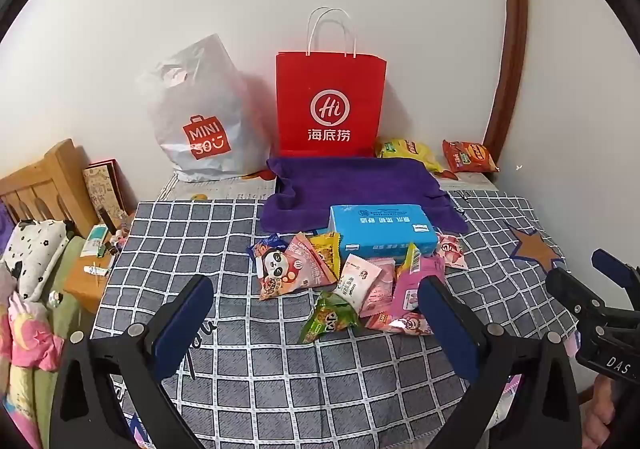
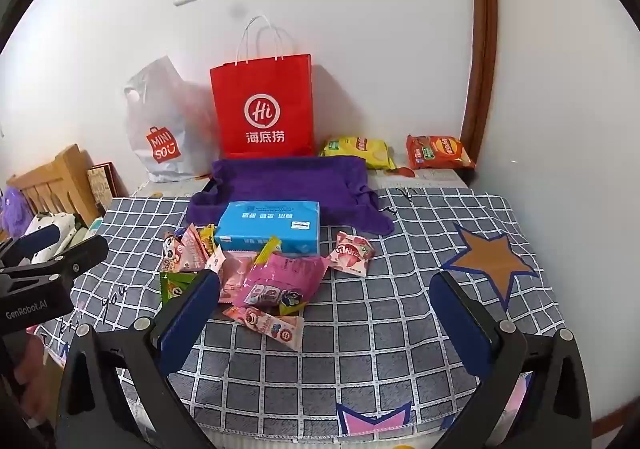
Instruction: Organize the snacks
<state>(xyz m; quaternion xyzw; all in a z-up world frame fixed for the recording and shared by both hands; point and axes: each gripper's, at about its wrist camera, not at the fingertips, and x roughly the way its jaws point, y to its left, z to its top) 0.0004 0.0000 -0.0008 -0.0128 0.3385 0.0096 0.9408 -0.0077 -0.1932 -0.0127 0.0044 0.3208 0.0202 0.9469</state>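
Snack packets (image 1: 344,281): a loose heap on the checked cloth (image 1: 280,369), just ahead of both claws; one green packet (image 1: 328,317) nearest the left claw, one pink packet (image 2: 280,281) just ahead of the right claw's left finger.
Blue box (image 1: 382,233): behind the heap, touching it, its far edge on the purple towel (image 1: 352,181).
Chip bags: yellow (image 2: 358,151) and red (image 2: 438,153), well beyond the right claw, by the wall.
Left claw (image 1: 316,325): jaws wide, nothing between them, above the cloth.
Right claw (image 2: 324,313): jaws wide, empty, beside the heap.
Red paper bag (image 1: 330,105): upright at the wall, far ahead; contents hidden.
White plastic bag (image 1: 200,121): beside the red one, bulging; contents cannot be told.
Progress: apparently at the start; no packet sorted or bagged, the whole heap left to do.
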